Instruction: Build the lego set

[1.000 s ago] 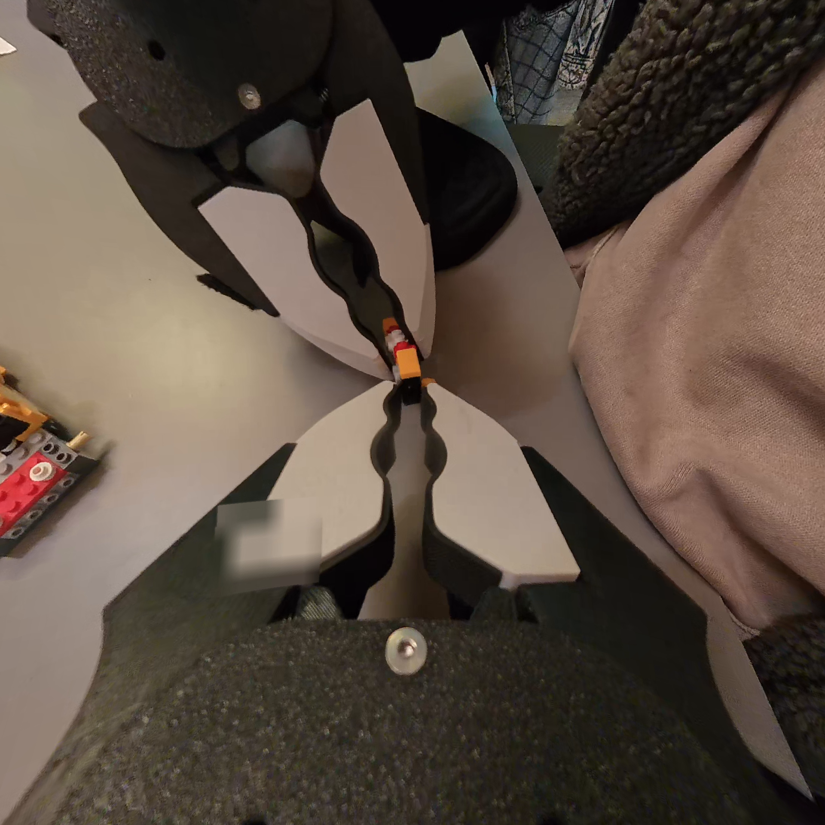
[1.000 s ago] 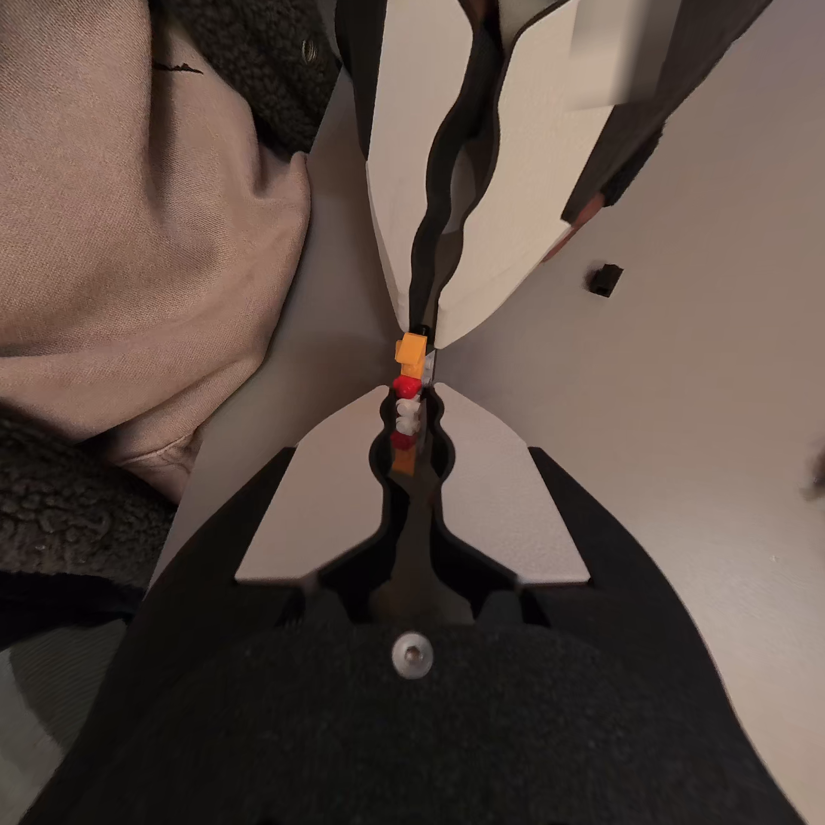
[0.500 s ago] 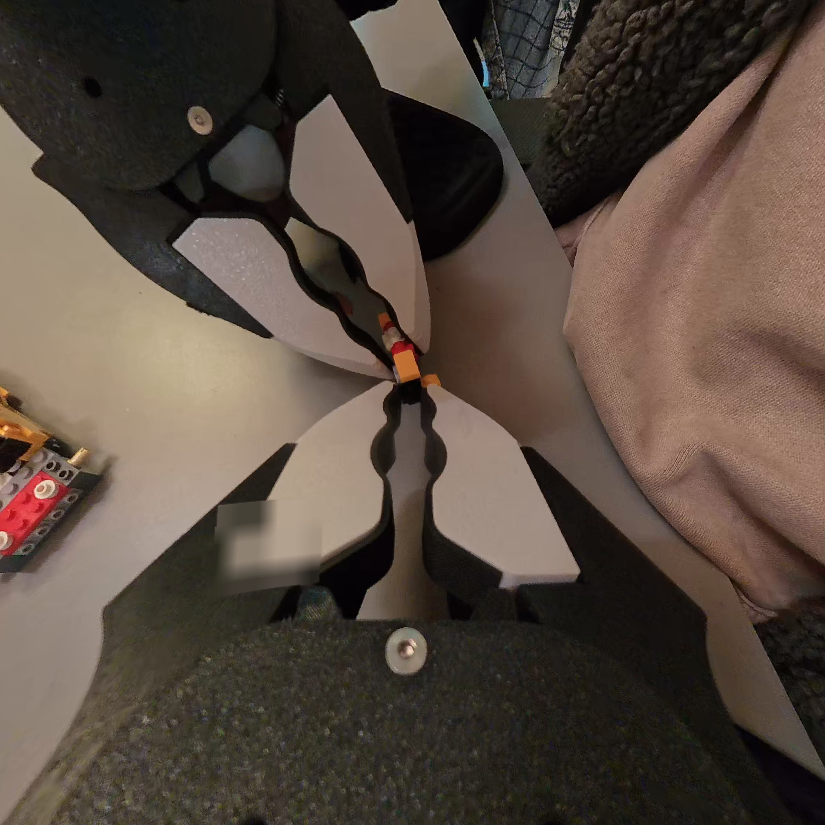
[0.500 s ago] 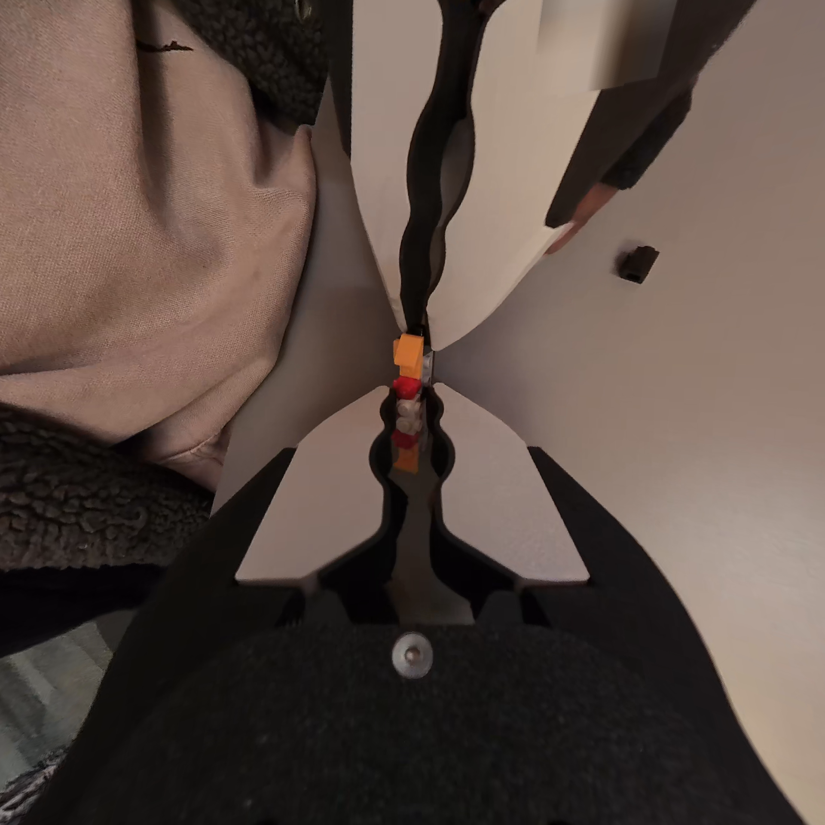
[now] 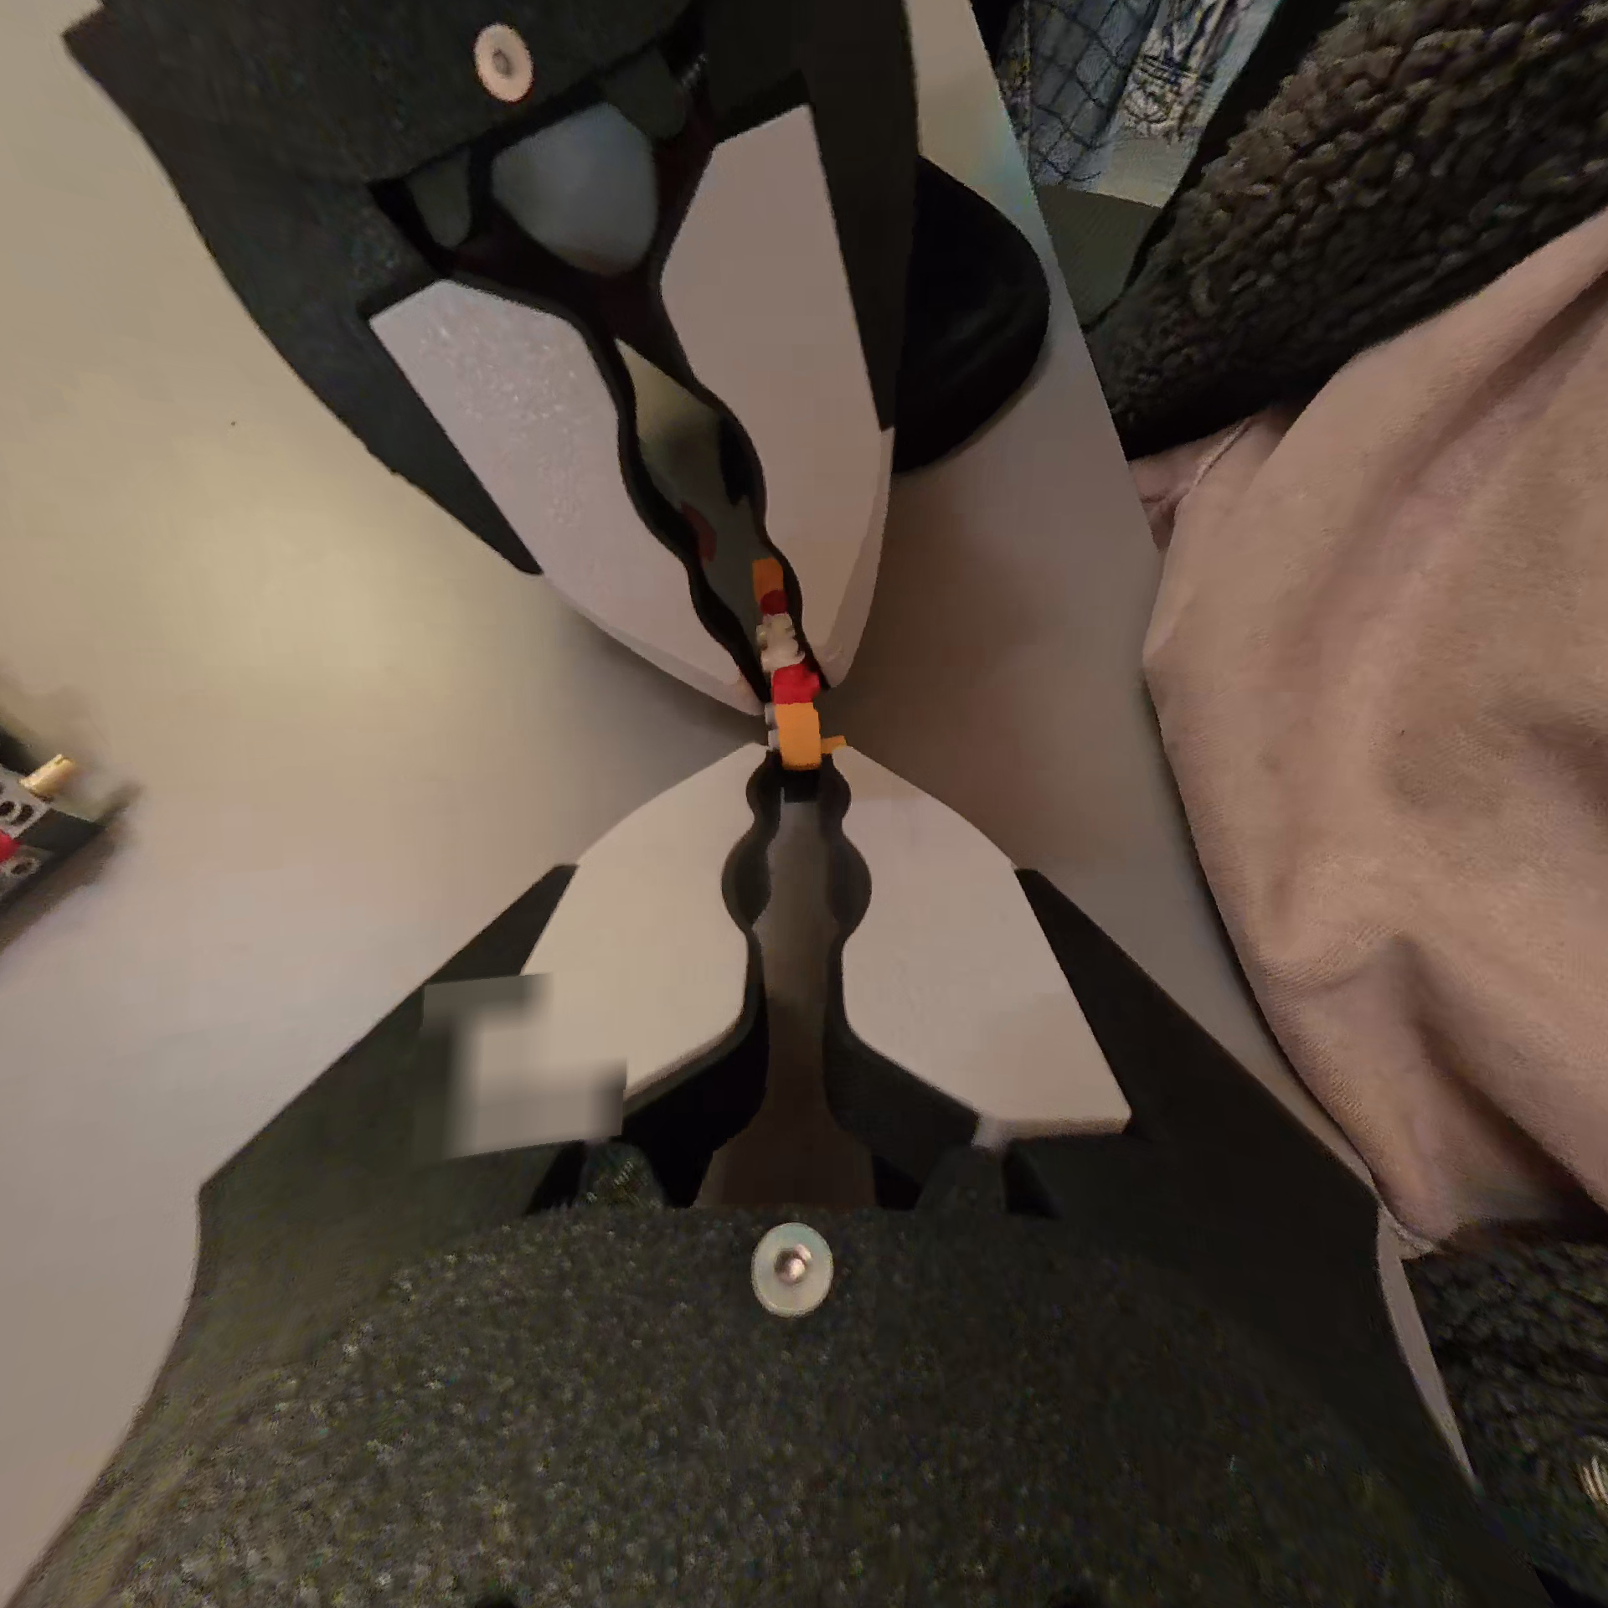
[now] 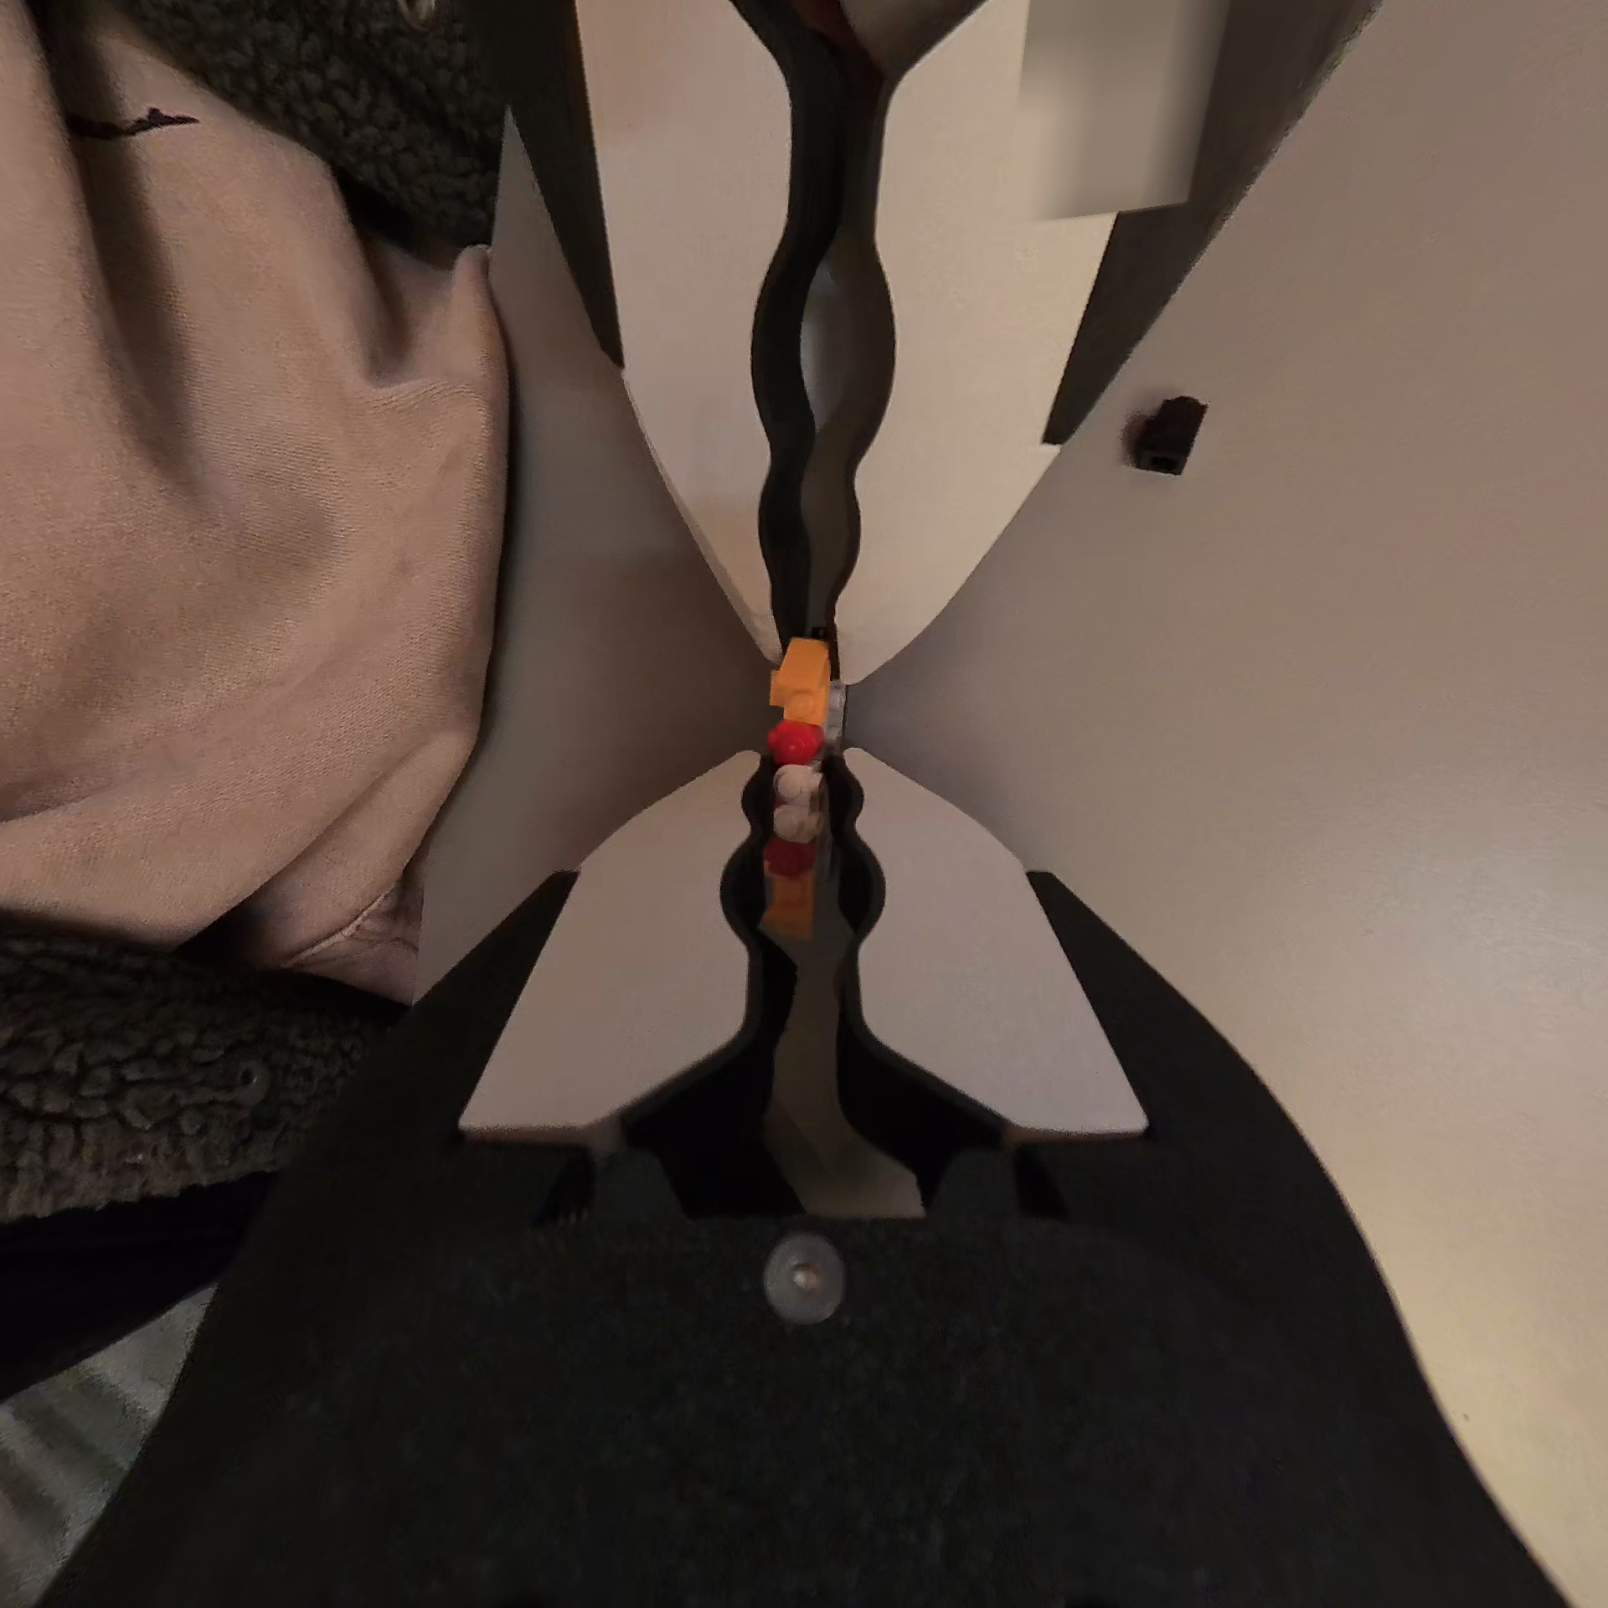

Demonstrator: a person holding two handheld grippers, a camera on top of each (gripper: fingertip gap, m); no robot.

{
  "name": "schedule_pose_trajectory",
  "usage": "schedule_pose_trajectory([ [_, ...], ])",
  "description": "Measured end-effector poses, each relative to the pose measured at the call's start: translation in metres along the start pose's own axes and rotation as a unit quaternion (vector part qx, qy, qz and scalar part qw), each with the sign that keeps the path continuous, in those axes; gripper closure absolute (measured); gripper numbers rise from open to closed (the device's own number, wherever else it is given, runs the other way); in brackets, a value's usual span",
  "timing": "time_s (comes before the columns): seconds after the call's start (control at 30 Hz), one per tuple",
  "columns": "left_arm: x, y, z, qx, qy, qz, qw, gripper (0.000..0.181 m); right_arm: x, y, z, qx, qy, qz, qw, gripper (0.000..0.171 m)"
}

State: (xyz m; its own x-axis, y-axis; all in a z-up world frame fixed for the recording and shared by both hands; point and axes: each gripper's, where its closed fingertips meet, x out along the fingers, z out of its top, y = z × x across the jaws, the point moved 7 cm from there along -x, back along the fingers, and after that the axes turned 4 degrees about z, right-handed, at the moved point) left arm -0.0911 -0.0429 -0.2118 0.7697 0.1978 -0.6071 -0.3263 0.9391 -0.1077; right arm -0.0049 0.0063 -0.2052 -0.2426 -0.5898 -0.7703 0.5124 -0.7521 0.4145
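Observation:
A narrow lego strip (image 6: 796,796) with red, white and orange studs is held between both grippers above the grey table (image 6: 1262,827). My right gripper (image 6: 800,766) is shut on the strip's middle, with its far orange end back between the fingers. My left gripper (image 5: 796,770) is shut on a small black piece at the strip's other end, right behind an orange piece (image 5: 799,735). The two grippers meet tip to tip. In the left wrist view the right gripper (image 5: 783,696) comes down from the top. In the right wrist view the left gripper (image 6: 809,648) does the same.
A partly built lego model (image 5: 35,827) with grey and red parts lies at the left edge. A small black brick (image 6: 1166,435) lies on the table. A person's beige garment (image 5: 1392,740) and dark fleece (image 6: 130,1044) sit along the table edge. A black round object (image 5: 974,331) lies behind the right gripper. The grippers are tip to tip, or close to it.
Both grippers stay shut on the strip. The right gripper has swung more in line with the left one. The lego model has slid further towards the left edge of the view.

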Motion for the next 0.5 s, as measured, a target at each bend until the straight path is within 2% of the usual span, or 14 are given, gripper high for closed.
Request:
schedule_pose_trajectory([
  [0.03,0.0007,0.0008,-0.0007,-0.006,0.002,-0.001,1.000,0.174,0.0003,-0.0002,0.0000,0.004,0.002,-0.004,1.000,0.160],
  [0.23,0.0041,0.0053,-0.0050,-0.021,0.007,0.002,1.000,0.173,0.0017,-0.0010,0.0004,0.015,0.019,-0.028,0.999,0.159],
  [0.5,0.0035,0.0082,-0.0055,-0.041,0.002,-0.002,0.999,0.173,-0.0013,0.0054,0.0000,-0.047,0.004,-0.101,0.994,0.148],
])
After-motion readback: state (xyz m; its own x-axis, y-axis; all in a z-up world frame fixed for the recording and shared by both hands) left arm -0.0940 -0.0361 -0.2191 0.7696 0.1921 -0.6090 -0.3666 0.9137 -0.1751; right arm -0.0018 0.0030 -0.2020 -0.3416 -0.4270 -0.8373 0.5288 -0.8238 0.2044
